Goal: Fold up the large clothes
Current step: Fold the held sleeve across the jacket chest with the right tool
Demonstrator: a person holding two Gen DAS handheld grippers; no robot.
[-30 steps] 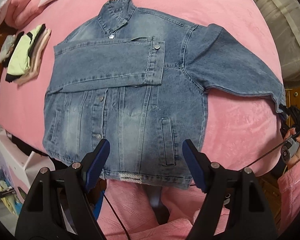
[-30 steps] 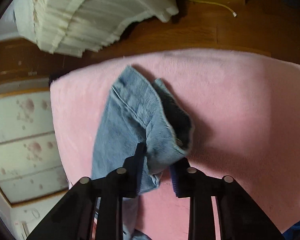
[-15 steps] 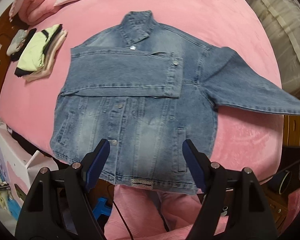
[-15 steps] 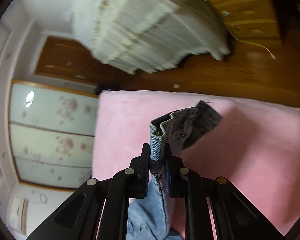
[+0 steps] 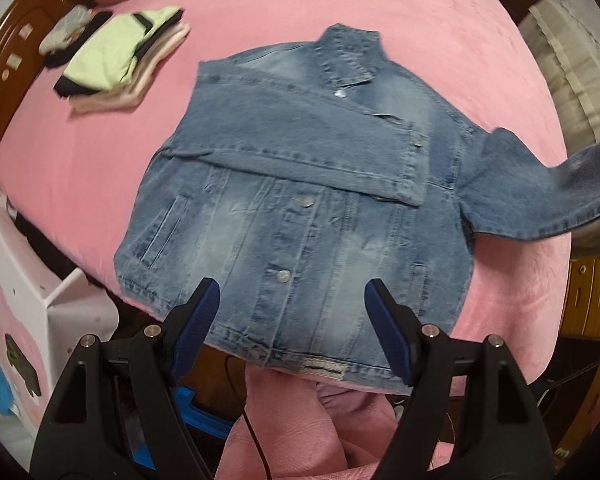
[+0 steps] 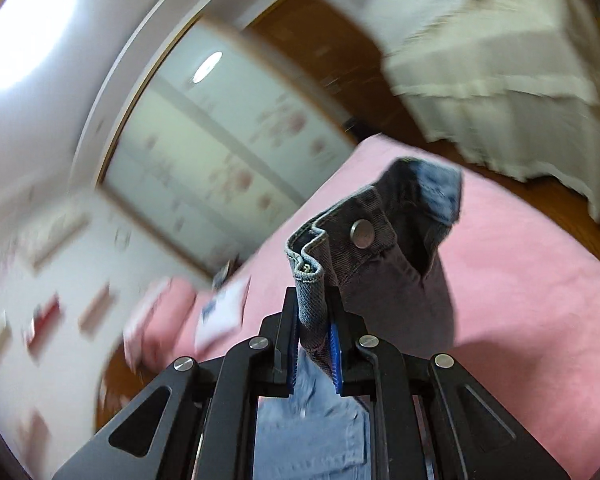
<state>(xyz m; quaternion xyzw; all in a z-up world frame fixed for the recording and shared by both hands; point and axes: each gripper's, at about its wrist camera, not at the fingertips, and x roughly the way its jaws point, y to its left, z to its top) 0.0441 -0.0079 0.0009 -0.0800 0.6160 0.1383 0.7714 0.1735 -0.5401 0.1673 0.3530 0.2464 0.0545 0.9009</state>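
Home bedroom, pink-covered bed [image 5: 100, 152], wooden headboard [image 5: 8, 60], floral wardrobe doors [image 6: 220, 148]

No text, brand, number or sign could be read in either view. The denim jacket [image 5: 300, 200] had a pale woven patch at its hem, but any writing on it was too small and blurred to tell. The framed things on the wall in the right wrist view were smeared by motion.

Denim jacket [image 5: 300, 208] flat, one sleeve raised
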